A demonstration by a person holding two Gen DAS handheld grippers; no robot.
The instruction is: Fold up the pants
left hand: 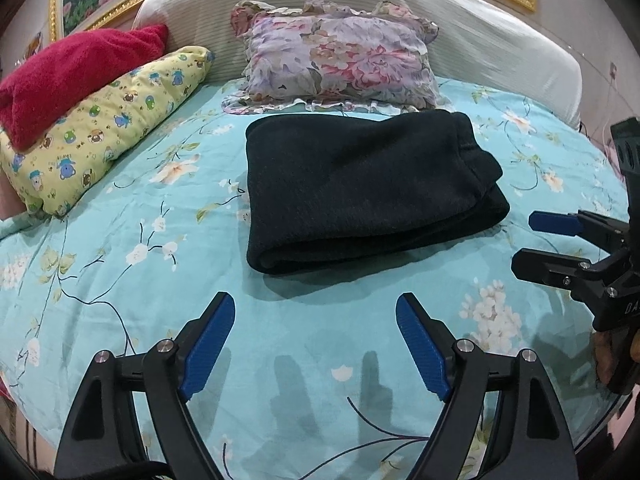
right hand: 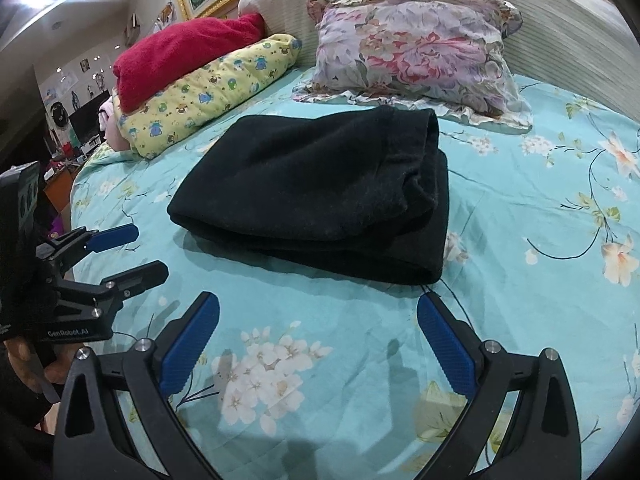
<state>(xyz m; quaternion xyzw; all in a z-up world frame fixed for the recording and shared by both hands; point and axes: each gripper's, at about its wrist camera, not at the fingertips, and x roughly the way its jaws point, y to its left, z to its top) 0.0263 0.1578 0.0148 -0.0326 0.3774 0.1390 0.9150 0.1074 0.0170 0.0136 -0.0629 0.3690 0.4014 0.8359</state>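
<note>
The black pants (left hand: 360,188) lie folded into a thick rectangle on the turquoise flowered bedspread (left hand: 120,280), just in front of the floral pillow. My left gripper (left hand: 315,312) hovers near their front fold, open wide, nothing between its blue pads (left hand: 208,348). My right gripper (right hand: 318,312) is likewise open and empty, a short way before the pants (right hand: 320,192). Each gripper shows in the other's view: the right gripper (left hand: 524,240) at the right edge of the left wrist view, the left gripper (right hand: 152,252) at the left edge of the right wrist view, both clear of the cloth.
A floral pillow (left hand: 340,56) leans on the white padded headboard (left hand: 480,40) behind the pants. A yellow cartoon-print quilt (left hand: 104,132) with a red blanket (left hand: 72,76) on top lies at the left. A person's hand (right hand: 28,364) holds the left gripper.
</note>
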